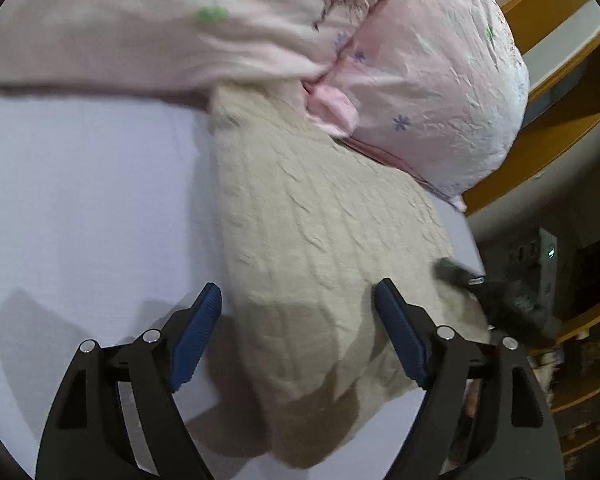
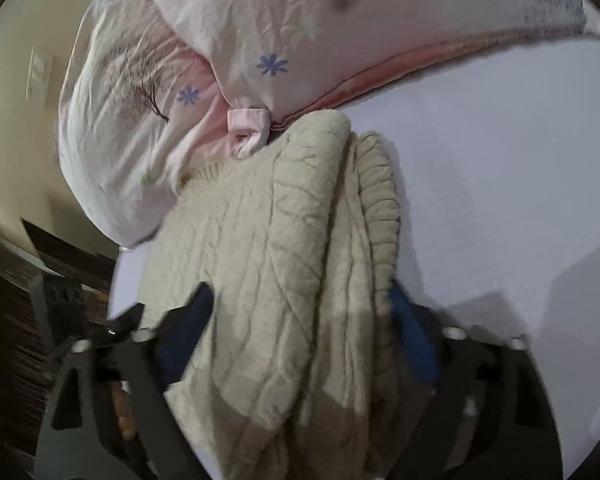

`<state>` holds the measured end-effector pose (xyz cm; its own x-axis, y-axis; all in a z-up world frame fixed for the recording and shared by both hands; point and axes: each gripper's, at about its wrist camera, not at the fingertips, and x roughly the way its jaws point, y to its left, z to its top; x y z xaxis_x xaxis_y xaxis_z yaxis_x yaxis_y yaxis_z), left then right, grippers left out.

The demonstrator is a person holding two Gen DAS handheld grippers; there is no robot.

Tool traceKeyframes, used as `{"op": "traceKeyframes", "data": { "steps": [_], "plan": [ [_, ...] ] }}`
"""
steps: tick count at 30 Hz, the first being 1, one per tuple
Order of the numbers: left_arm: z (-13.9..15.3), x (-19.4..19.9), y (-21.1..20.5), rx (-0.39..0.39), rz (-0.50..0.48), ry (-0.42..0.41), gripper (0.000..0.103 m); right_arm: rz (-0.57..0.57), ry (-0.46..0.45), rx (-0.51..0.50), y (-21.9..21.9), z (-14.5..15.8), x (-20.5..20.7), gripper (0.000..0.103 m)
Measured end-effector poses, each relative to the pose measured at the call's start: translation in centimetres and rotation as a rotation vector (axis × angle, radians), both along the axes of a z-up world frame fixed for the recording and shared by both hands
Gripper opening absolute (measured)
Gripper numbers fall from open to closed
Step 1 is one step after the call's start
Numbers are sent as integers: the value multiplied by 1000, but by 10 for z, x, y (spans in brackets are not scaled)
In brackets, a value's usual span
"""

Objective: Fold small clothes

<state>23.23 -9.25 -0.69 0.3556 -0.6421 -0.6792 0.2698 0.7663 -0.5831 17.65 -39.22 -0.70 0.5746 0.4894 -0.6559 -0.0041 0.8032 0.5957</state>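
A cream cable-knit sweater [image 1: 320, 240] lies folded on a pale lavender bed sheet [image 1: 92, 208], its far end against pink pillows. My left gripper [image 1: 298, 300] is open and hovers just above the sweater's near end, the jaws on either side of it. In the right wrist view the same sweater [image 2: 268, 248] lies bunched lengthwise, with a ribbed hem [image 2: 380, 200] along its right side. My right gripper [image 2: 300, 312] is open, with the sweater's near end lying between the blue pads [image 2: 414, 340]. The other gripper [image 2: 68, 320] shows dark at lower left.
Two pink floral pillows [image 1: 420, 80] [image 2: 228, 40] lie at the head of the bed, touching the sweater. The bed's edge [image 1: 472, 240] drops off on the right in the left wrist view, with wooden furniture [image 1: 560, 92] beyond. Bare sheet [image 2: 500, 200] lies to the sweater's right.
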Motion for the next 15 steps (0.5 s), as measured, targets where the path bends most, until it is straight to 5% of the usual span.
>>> {"op": "traceKeyframes", "data": {
  "steps": [2,4,6,9,11,13,15],
  "plan": [
    [-1,-7,-8,2,-15,-19,75,3,-20,30,1,0,-3,37],
    [4,-15,-9,45,-41,-53,49,4,-67,47,5,9,-9,33],
    [21,-24,10,-2,-65,-102,42,28,-122,75,12,23,-15,30],
    [52,-50,40,56,-68,-261,42,113,-190,92,39,37,-18,31],
    [58,-61,52,164,-67,-331,46,166,-171,-28,69,34,-10,37],
    [48,-63,59,322,-36,-348,53,113,-159,-237,92,32,-8,46],
    [34,-61,65,369,-16,-298,59,49,-227,-280,94,41,-22,55]
  ]
}}
